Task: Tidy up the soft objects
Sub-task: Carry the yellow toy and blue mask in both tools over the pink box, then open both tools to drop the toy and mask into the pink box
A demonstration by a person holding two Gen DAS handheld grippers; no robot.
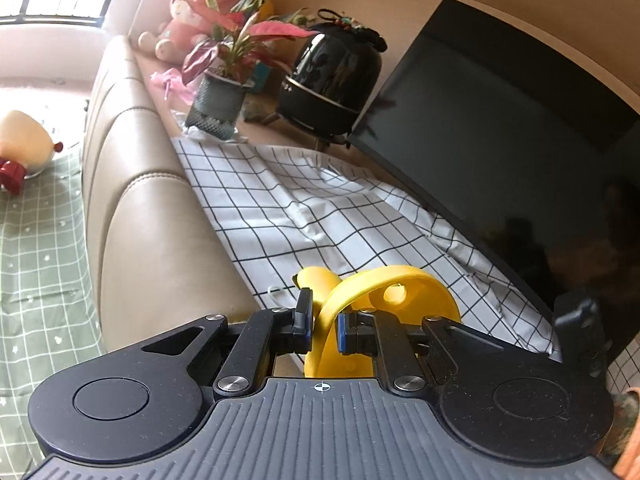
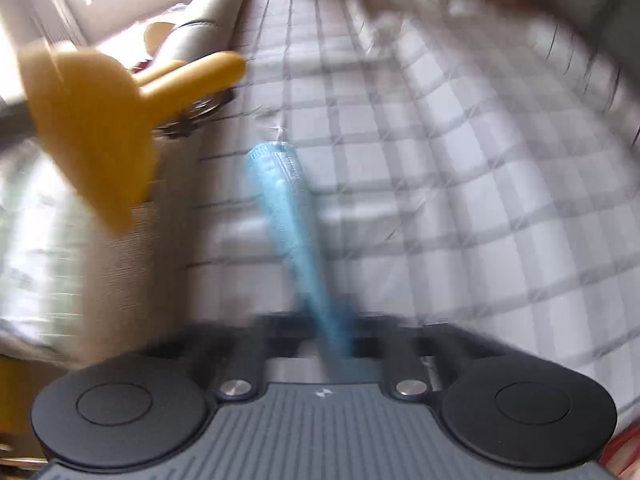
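My left gripper (image 1: pixel 324 326) is shut on a yellow rubbery piece (image 1: pixel 384 300) with a curved strap and a round hole, held low over the near edge of a white black-checked cloth (image 1: pixel 320 208). In the blurred right wrist view, my right gripper (image 2: pixel 336 344) is shut on a long blue fabric strip (image 2: pixel 280 208) that sticks out forward over the checked cloth (image 2: pixel 440 160). The same yellow piece (image 2: pixel 92 120) hangs at the left of that view, beside the blue strip and apart from it.
A dark screen (image 1: pixel 500 140) leans along the cloth's right side. Behind the cloth stand a potted pink-leaved plant (image 1: pixel 218 96), a black round appliance (image 1: pixel 332 80) and a pink plush toy (image 1: pixel 188 20). A beige padded ledge (image 1: pixel 148 208) borders the left, with a green checked bedspread (image 1: pixel 36 260) beyond.
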